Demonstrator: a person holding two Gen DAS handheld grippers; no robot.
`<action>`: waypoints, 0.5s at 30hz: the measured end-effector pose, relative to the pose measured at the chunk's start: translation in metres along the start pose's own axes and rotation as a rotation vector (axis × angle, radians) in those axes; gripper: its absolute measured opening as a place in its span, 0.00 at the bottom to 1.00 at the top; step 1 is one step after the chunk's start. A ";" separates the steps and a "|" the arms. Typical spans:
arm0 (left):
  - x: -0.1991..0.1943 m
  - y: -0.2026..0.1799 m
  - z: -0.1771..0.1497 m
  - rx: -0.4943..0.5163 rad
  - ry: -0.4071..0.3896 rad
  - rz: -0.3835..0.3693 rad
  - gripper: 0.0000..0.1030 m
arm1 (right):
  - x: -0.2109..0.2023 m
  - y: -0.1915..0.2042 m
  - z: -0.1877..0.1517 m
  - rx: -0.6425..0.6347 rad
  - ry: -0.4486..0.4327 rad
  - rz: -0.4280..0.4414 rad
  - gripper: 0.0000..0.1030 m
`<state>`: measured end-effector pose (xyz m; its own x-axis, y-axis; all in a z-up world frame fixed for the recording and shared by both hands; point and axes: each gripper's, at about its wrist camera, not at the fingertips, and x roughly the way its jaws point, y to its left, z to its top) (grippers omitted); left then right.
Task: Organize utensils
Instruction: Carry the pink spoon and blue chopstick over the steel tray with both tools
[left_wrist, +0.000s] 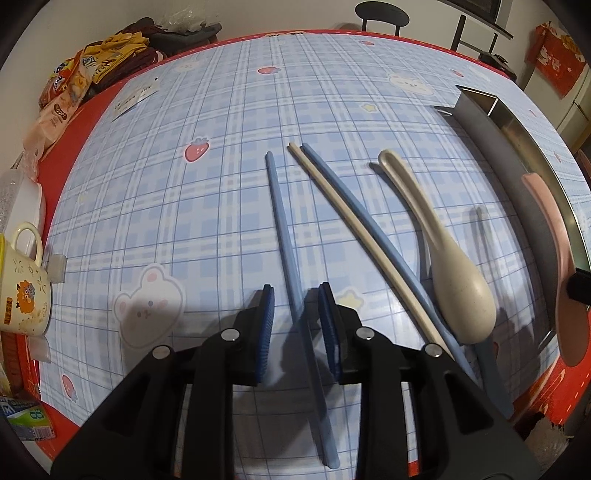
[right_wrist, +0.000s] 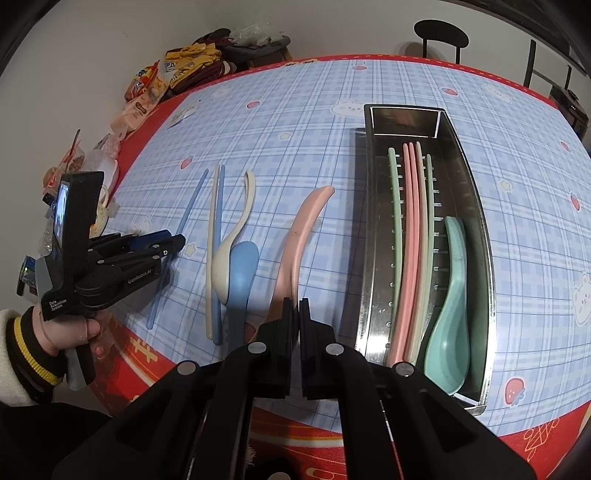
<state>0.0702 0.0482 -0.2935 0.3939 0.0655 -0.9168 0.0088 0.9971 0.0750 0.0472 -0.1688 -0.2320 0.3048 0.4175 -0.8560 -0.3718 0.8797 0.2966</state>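
Left gripper (left_wrist: 295, 295): jaws parted, blue pads on either side of a lone blue chopstick (left_wrist: 284, 236) with a gap on each side; nothing gripped.
Lone blue chopstick: lies flat on the checked tablecloth (left_wrist: 207, 206), running from the upper middle of the left wrist view down through the jaws to the bottom edge.
Chopstick pair: a cream chopstick (left_wrist: 354, 229) and a second blue chopstick (left_wrist: 369, 225) lie side by side, touching, just right of the left gripper, slanting toward the lower right.
Cream spoon (left_wrist: 461, 295): right of the pair, bowl toward the lower right, handle pointing to the upper middle.
Right gripper (right_wrist: 295, 306): jaws clenched together at the lower middle of the right wrist view, holding nothing.
Pink spoon (right_wrist: 299, 243): on the cloth directly ahead of the right gripper, its bowl end hidden behind the fingertips, its handle reaching to the upper right; contact cannot be told.
Blue spoon (right_wrist: 240, 273): just left of the pink spoon, against the cream spoon.
Metal tray (right_wrist: 373, 221): right of the right gripper; holds green, pink and cream chopsticks and a green spoon (right_wrist: 447, 306).
Person's hand (right_wrist: 70, 332): lower left, holding the left gripper's handle.
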 end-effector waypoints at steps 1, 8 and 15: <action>0.000 0.000 -0.001 0.000 0.000 0.000 0.27 | -0.001 0.000 0.000 -0.002 -0.002 0.001 0.04; -0.004 0.006 -0.005 -0.041 0.022 -0.036 0.11 | -0.005 -0.002 0.001 -0.002 -0.012 0.008 0.04; -0.009 0.029 -0.016 -0.162 0.064 -0.141 0.10 | -0.008 -0.007 0.002 0.013 -0.027 0.021 0.04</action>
<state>0.0523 0.0767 -0.2895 0.3399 -0.0778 -0.9373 -0.0906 0.9892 -0.1149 0.0488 -0.1780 -0.2264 0.3205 0.4416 -0.8380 -0.3670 0.8735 0.3199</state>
